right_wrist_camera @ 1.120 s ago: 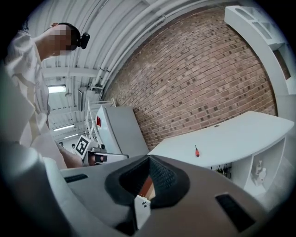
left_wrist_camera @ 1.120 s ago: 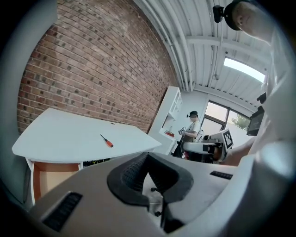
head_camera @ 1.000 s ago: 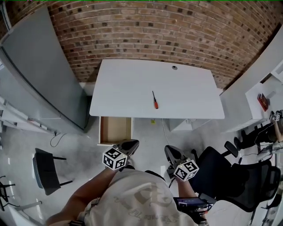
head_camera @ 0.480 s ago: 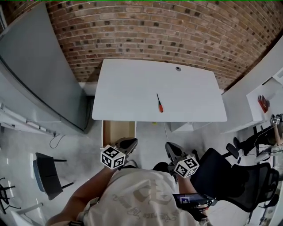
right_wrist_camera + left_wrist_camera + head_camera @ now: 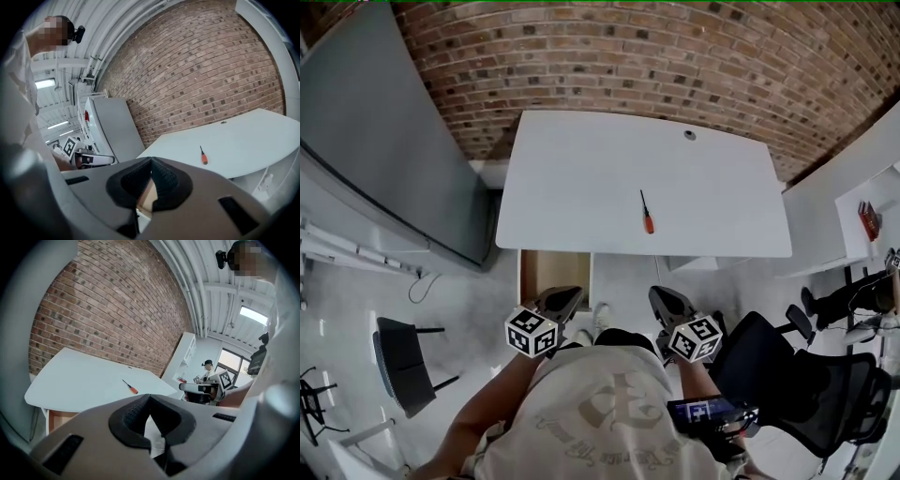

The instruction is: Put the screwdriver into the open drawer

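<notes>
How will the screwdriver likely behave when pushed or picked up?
Probably rigid: the screwdriver shows a thin straight shaft and orange handle. Lying loose on the smooth table, it may roll or slide if nudged. Small, so likely light.

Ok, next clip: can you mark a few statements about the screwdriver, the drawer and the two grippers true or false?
1. The screwdriver lies on the white table. True.
2. The right gripper grips the screwdriver. False: its jaws are shut on nothing, short of the table.
3. The drawer under the table's front edge, on the person's left, is open. True.
4. The left gripper has its jaws wide apart. False: they are together, with nothing between them.
</notes>
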A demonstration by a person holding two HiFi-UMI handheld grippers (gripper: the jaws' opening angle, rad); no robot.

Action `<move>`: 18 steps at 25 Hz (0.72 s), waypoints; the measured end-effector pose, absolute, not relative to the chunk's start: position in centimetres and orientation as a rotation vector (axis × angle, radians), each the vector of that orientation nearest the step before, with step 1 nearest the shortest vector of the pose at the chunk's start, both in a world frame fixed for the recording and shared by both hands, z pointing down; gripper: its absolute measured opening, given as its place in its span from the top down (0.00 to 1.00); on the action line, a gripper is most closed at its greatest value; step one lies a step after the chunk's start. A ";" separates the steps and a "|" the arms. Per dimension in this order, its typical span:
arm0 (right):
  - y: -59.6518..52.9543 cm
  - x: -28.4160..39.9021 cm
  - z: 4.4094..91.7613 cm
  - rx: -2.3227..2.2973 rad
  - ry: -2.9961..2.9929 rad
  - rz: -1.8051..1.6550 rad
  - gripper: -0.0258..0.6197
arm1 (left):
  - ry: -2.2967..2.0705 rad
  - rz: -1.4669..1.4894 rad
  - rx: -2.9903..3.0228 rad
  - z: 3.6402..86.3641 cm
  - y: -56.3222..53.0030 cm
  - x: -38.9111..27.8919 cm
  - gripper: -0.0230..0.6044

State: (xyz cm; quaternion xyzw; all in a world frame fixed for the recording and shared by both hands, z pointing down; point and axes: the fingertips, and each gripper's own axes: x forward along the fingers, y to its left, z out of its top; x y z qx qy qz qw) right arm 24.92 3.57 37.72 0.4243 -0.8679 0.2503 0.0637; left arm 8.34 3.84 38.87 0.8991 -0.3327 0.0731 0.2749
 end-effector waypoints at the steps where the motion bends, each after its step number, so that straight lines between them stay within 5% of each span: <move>1: 2.9 24.6 37.9 1.271 -2.627 0.768 0.93 | -0.905 0.203 2.406 39.1 3.6 8.0 0.93; 18: -9.1 25.9 40.9 1.267 -2.530 0.780 0.93 | -1.014 0.220 2.356 38.9 -4.5 7.5 0.93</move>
